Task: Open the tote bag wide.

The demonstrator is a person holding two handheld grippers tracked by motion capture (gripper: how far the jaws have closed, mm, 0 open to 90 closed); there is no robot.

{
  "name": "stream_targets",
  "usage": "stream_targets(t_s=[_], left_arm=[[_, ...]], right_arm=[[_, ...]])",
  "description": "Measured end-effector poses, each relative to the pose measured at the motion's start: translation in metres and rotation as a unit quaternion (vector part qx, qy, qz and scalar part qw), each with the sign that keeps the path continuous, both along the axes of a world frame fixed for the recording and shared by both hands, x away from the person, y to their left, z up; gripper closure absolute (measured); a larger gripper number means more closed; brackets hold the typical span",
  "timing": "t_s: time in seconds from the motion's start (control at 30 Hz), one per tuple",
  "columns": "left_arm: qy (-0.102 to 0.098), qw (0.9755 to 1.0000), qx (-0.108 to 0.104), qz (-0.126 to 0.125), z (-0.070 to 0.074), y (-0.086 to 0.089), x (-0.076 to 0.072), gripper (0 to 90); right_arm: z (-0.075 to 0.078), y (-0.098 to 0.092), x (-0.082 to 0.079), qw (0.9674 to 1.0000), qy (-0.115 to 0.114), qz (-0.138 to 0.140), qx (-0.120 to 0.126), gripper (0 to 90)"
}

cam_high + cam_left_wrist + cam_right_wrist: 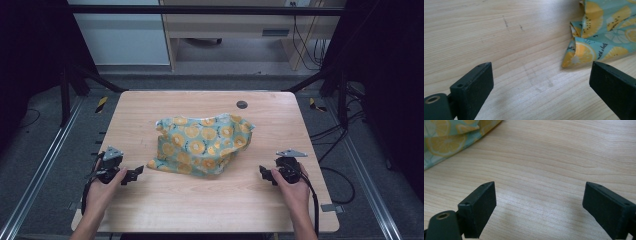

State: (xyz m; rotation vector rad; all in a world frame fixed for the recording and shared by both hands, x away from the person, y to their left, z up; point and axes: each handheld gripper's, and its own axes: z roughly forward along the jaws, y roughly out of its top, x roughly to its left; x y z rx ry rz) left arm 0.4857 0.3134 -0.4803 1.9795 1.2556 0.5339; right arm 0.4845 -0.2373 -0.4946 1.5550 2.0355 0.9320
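Note:
A crumpled teal cloth [202, 144] printed with orange slices lies in a heap at the middle of the wooden table [150, 205]. My left gripper [135, 174] rests near the table's front left, open, with its jaws pointing right at the cloth's near-left corner [576, 53], a short way off. My right gripper [264, 173] sits at the front right, open, its jaws pointing left toward the cloth's right side [446, 140]. Bare wood lies between each pair of jaws. A hand holds each gripper.
A small dark round grommet [242, 104] sits in the table near its far edge. A metal frame and rails surround the table, with cables on the floor at the right. Bare wood stretches along the front edge between the two hands.

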Motion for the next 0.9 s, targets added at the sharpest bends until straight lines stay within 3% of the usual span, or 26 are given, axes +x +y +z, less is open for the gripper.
stream_targets(t_s=[0.17, 0.3, 0.37, 0.53, 0.73, 0.9], left_arm=[[0.003, 1.0000, 0.000, 0.000, -0.001, 0.002, 0.001, 5.1], [-0.023, 0.9997, -0.008, -0.004, 0.003, 0.001, -0.001, 5.1], [-0.039, 0.9991, -0.014, -0.009, 0.006, 0.000, -0.002, 5.2], [-0.070, 0.9963, -0.041, -0.029, 0.012, -0.006, -0.003, 5.1], [-0.072, 0.9951, -0.044, -0.052, 0.027, -0.018, 0.009, 5.3], [-0.084, 0.9933, -0.029, -0.074, 0.047, -0.027, 0.027, 5.6]], right_arm=[[0.003, 0.000, -0.002, 1.0000, 0.001, -0.006, -0.006, 10.0], [0.010, 0.000, -0.004, 0.9999, -0.014, 0.000, 0.010, 9.7], [0.019, 0.000, -0.004, 0.9998, -0.018, 0.005, 0.006, 9.7], [0.056, 0.003, -0.001, 0.9979, -0.056, 0.028, 0.013, 12.5], [0.109, 0.017, 0.009, 0.9952, -0.072, 0.065, -0.005, 17.1], [0.139, 0.034, 0.030, 0.9930, -0.069, 0.095, 0.007, 18.7]])
